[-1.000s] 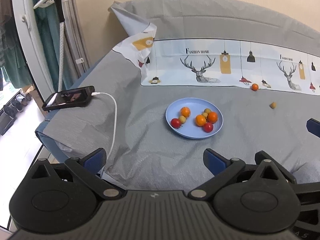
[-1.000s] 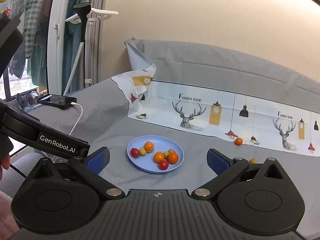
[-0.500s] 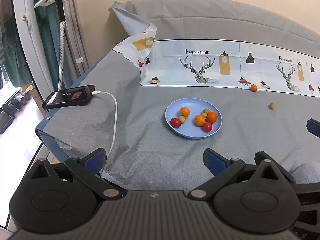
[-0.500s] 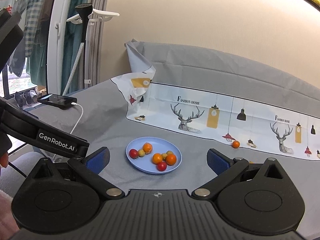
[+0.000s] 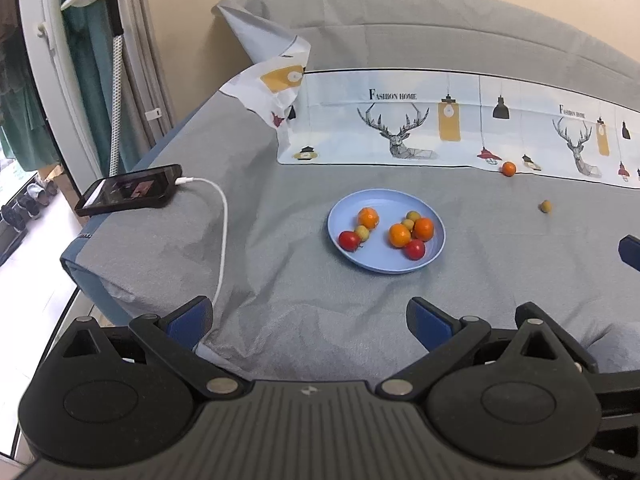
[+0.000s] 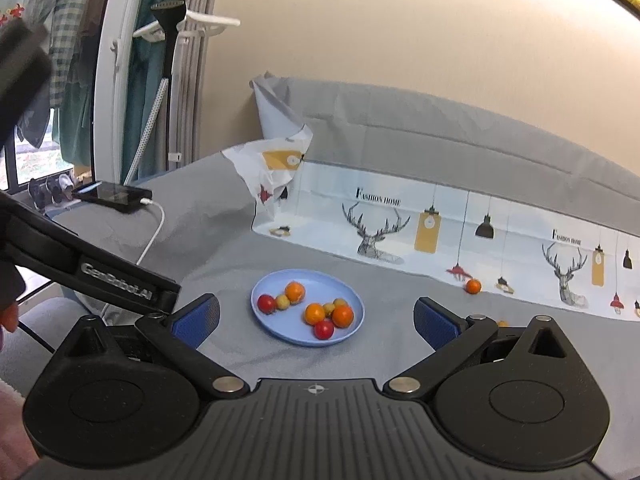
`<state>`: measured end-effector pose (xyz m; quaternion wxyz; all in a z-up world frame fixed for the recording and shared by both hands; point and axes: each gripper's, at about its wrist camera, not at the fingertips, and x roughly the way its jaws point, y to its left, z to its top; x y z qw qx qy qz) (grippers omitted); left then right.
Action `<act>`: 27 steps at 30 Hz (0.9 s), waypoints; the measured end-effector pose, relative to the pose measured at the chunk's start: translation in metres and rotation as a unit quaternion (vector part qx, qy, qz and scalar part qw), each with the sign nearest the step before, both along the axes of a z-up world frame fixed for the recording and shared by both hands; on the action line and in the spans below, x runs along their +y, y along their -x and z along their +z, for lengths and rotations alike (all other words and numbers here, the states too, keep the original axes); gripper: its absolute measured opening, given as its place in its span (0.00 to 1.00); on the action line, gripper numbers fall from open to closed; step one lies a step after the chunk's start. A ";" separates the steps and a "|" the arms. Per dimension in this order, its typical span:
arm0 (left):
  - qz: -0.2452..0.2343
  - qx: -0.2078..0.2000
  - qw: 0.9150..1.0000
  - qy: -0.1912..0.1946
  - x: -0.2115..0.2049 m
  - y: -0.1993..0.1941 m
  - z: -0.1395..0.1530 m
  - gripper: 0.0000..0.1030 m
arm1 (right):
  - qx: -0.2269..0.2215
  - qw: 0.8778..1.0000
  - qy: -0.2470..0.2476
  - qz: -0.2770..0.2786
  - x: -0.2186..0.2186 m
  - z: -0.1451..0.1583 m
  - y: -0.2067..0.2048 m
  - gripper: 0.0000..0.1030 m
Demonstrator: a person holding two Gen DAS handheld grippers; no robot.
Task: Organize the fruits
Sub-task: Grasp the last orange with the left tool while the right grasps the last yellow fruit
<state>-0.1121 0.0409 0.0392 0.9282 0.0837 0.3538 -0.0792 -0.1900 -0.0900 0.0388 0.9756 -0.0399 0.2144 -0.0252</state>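
Looking along the left wrist view, the left gripper (image 5: 308, 318) is seen with its 2 blue-padded fingers spread wide and nothing held between them. A round pale-blue plastic plate (image 5: 352, 258) lies on the grey bedsheet (image 5: 280, 200) ahead. 8 small fruits are counted on the plate: 3 orange, 2 red and 3 yellow-green. 2 fruits are left off the plate: a small round orange fruit (image 5: 508, 168) at the edge of the deer-printed white cloth (image 5: 400, 120), and a small yellow-green fruit (image 5: 545, 206) on the sheet, well apart from the plate. A black smartphone (image 5: 128, 190) with a white charging cable (image 5: 222, 216) rests at the bed's left corner.

In the right wrist view, the right gripper (image 6: 316, 318) is likewise shown wide apart and empty, held above the sheet short of the plate (image 6: 272, 328). The orange fruit (image 6: 473, 285) is visible beside the cloth (image 6: 440, 236); the yellow-green one is mostly hidden behind the right finger.

The task is judged largely complete: 8 fruits are gathered, and 2 are left to be collected.
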 end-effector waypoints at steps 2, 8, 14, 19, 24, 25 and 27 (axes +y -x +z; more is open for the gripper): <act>-0.004 0.004 1.000 0.001 -0.002 -0.003 -0.002 1.00 | 0.007 1.000 -0.002 -0.004 -0.003 -0.002 -0.003 0.99; -0.018 0.023 0.999 -0.013 -0.018 -0.021 -0.012 1.00 | 0.021 0.999 -0.024 -0.024 -0.022 -0.014 -0.011 0.99; -0.037 0.050 0.998 -0.010 -0.056 -0.061 -0.014 1.00 | 0.026 0.994 -0.048 -0.095 -0.068 -0.030 -0.032 0.99; -0.065 0.061 0.996 -0.008 -0.111 -0.100 -0.011 1.00 | 0.031 0.979 -0.081 -0.183 -0.131 -0.050 -0.057 0.99; -0.091 0.073 0.993 -0.013 -0.178 -0.139 -0.019 1.00 | 0.033 0.963 -0.094 -0.250 -0.200 -0.077 -0.090 0.99; -0.095 0.077 0.992 -0.014 -0.191 -0.149 -0.023 1.00 | 0.032 0.960 -0.093 -0.264 -0.216 -0.085 -0.100 0.99; -0.101 0.084 0.991 -0.020 -0.222 -0.170 -0.032 1.00 | 0.038 0.955 -0.094 -0.279 -0.243 -0.098 -0.119 0.99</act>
